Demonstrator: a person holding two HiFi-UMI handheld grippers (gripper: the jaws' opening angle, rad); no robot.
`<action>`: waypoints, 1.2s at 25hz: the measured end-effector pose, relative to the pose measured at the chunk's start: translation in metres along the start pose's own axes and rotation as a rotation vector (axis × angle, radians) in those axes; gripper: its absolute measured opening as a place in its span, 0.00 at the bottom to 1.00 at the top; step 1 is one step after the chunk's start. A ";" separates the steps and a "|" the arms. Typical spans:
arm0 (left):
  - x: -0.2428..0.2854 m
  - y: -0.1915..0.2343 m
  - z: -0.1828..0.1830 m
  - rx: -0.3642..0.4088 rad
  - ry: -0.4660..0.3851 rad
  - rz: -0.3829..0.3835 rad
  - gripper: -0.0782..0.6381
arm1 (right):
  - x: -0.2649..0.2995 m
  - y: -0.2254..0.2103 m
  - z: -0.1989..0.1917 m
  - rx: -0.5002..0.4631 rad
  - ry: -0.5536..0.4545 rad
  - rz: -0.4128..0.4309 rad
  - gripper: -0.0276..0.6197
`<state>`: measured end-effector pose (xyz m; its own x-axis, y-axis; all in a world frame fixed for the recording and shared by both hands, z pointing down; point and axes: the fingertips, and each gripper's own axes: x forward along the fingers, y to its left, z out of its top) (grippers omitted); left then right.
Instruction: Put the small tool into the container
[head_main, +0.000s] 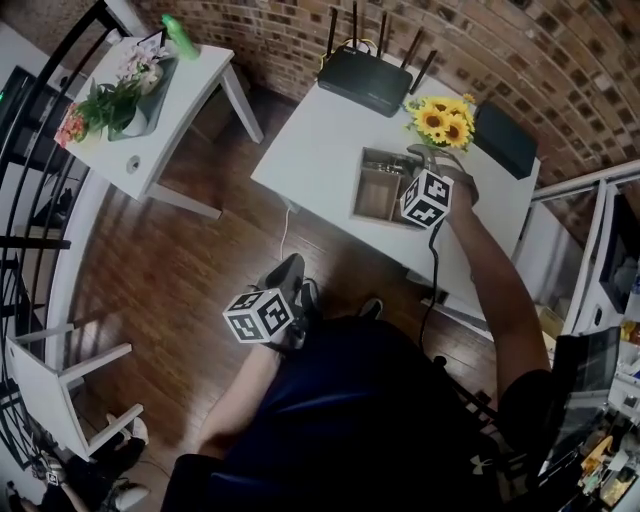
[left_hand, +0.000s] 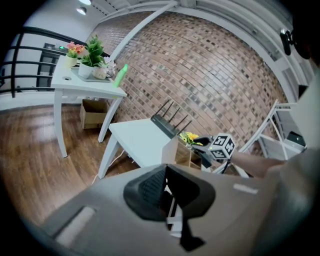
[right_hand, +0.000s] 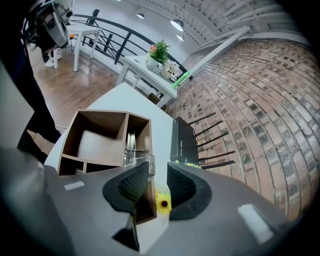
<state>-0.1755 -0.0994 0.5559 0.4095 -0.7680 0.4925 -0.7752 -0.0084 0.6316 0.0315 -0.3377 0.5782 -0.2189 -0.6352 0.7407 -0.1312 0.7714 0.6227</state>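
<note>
Item: small silvery metal tool (right_hand: 132, 146), lying lengthwise in the narrow compartment of the open-topped brown wooden container (right_hand: 110, 115), the one on the side towards the black router with upright aerials (right_hand: 182, 145); the wider compartment beside it shows empty. The container stands on the white rectangular table (head_main: 320, 140), near the bunch of yellow sunflowers (head_main: 445, 120). The right gripper (right_hand: 157, 167) hangs just above the near end of that narrow compartment. Its jaws are parted by a modest gap and grip nothing; only the container's wall and a small yellow flower show between them. The tool's near end sits just beyond the tip of one jaw, and whether it touches cannot be told. Step in hand, by judgement: the deposit looks made and the retreat remains. To do it well, keep the jaws apart and lift straight up and back along the compartment's line. That way neither pad snags the tool's end or knocks the thin divider, and the light box is not dragged across the smooth tabletop. Pose: the right arm reaches fully forward over the table's edge, forearm bare, marker cube above the container. The left gripper (head_main: 288, 272) is held low by the person's lap, over the dark wooden floor and well apart from the table. It is aimed towards the table with the elbow bent, its jaws drawn together on nothing.
</note>
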 end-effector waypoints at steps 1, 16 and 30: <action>0.001 -0.001 0.001 0.001 0.001 -0.008 0.11 | -0.005 -0.001 -0.002 0.011 0.003 -0.011 0.23; 0.008 -0.023 -0.021 0.295 0.153 -0.212 0.11 | -0.147 0.071 -0.029 0.872 -0.110 -0.022 0.07; -0.028 -0.134 -0.087 0.451 0.182 -0.315 0.11 | -0.290 0.199 -0.054 1.488 -0.466 -0.138 0.06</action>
<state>-0.0410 -0.0209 0.5096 0.6992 -0.5621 0.4418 -0.7142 -0.5215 0.4669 0.1210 -0.0018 0.5009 -0.3564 -0.8511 0.3856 -0.9145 0.2331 -0.3306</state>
